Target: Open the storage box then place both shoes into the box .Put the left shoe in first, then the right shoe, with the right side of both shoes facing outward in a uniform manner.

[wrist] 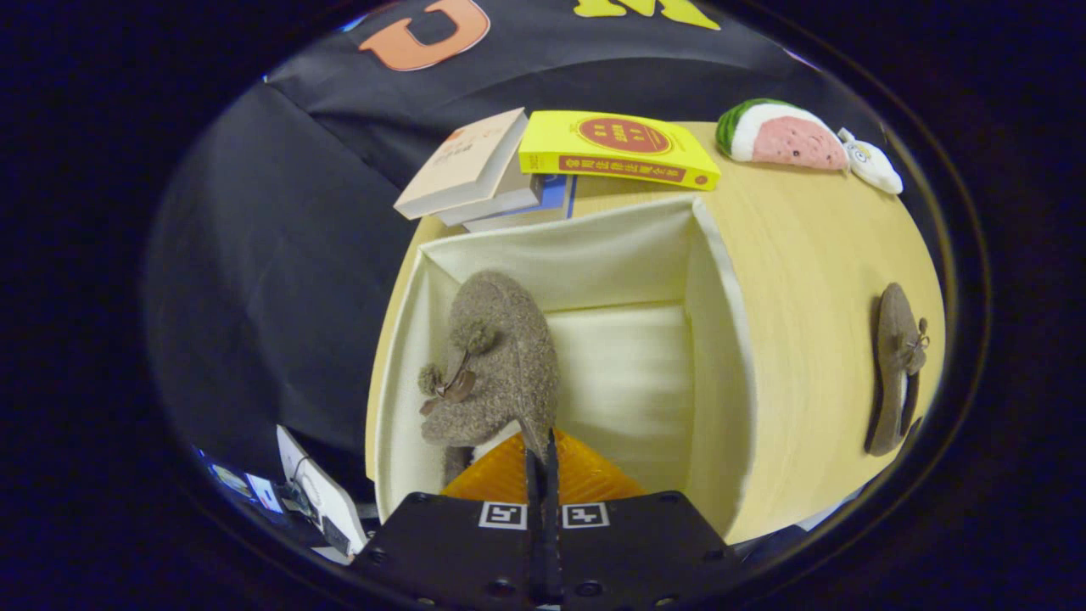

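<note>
The desk is pale wood and runs across the right and upper middle of the frame. On it, in the middle of the frame, stands the open storage box with cream fabric walls. Inside the box, at its left, a fuzzy brown shoe with pom-poms and a small bow hangs toe upward, just ahead of the fingers. The gripper at lower middle has its jaws pressed together on the shoe's rim, both fingers meeting on it. A stack of books lies behind the box at upper middle, topped on the right by a yellow book with a red round seal; its printed characters are too small to read. A watermelon-slice toy sits at upper right with a small white toy beside it. The second shoe lies on the desk at right, well apart from the box.
</note>
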`<state>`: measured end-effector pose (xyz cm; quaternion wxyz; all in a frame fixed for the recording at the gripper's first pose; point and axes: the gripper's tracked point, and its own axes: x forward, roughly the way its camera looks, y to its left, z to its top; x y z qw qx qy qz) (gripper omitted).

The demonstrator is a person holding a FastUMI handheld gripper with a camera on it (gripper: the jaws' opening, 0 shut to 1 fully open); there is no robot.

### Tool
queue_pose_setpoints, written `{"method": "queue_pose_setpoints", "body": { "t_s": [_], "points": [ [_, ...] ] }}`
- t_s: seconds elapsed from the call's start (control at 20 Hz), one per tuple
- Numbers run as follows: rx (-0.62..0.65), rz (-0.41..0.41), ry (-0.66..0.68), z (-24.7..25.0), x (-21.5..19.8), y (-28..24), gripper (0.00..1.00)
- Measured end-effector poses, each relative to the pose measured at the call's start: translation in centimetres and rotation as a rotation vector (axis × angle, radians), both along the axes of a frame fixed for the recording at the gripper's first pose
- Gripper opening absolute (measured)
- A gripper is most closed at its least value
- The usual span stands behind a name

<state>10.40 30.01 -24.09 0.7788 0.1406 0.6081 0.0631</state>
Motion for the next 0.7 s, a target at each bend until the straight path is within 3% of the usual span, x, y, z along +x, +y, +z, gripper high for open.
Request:
{"method": "queue_pose_setpoints", "body": {
  "t_s": [0.2,0.55,0.65,0.7],
  "points": [
    [-0.034,-0.063,0.050,-3.0,-0.5,1.4,0.01],
    [-0.076,0.054,0.072,-5.2,-1.3,3.1,0.03],
    [-0.061,0.076,0.072,-4.4,-1.5,3.1,0.15],
    [-0.048,0.087,0.068,-4.0,-1.6,3.3,0.27]
  ]
}}
